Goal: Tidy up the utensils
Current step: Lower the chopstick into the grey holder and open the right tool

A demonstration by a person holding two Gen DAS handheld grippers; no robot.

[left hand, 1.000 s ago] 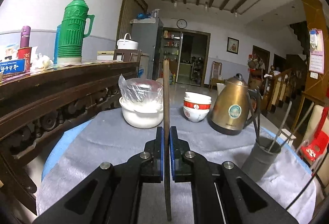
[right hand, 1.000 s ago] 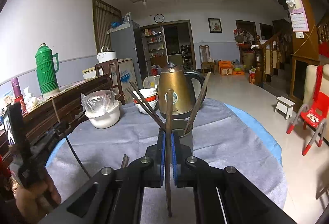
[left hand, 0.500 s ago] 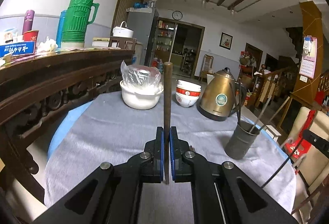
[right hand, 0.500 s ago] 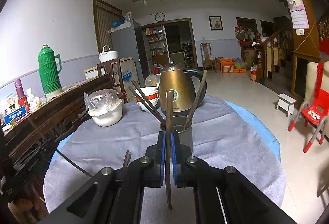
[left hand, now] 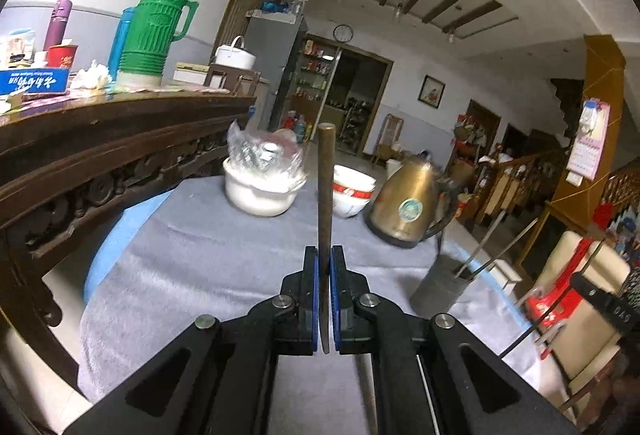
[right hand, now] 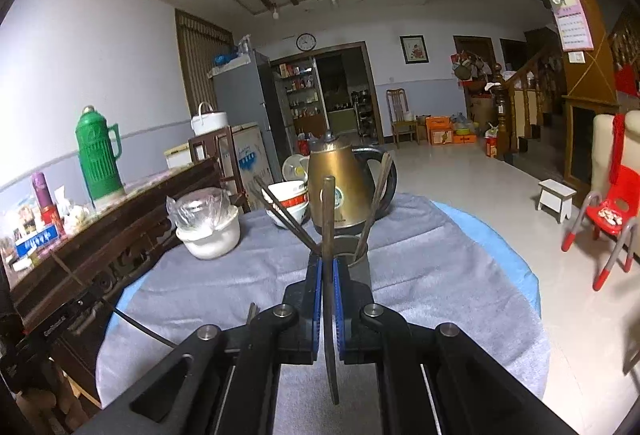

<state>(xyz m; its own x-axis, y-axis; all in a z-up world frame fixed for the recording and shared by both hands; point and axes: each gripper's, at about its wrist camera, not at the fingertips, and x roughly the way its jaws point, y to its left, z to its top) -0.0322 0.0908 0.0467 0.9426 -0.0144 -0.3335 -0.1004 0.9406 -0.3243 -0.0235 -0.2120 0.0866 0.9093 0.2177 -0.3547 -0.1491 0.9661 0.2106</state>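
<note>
While each tool pinches chopsticks, table edge near

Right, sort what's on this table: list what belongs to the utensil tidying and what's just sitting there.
Part of the job:
- chopstick clamped in the left gripper
- chopstick clamped in the right gripper
- grey holder cup with chopsticks already in it
- loose chopsticks on the cloth

Just lying about:
- brass kettle
- stacked bowls
- plastic-covered white pot
- green thermos
</note>
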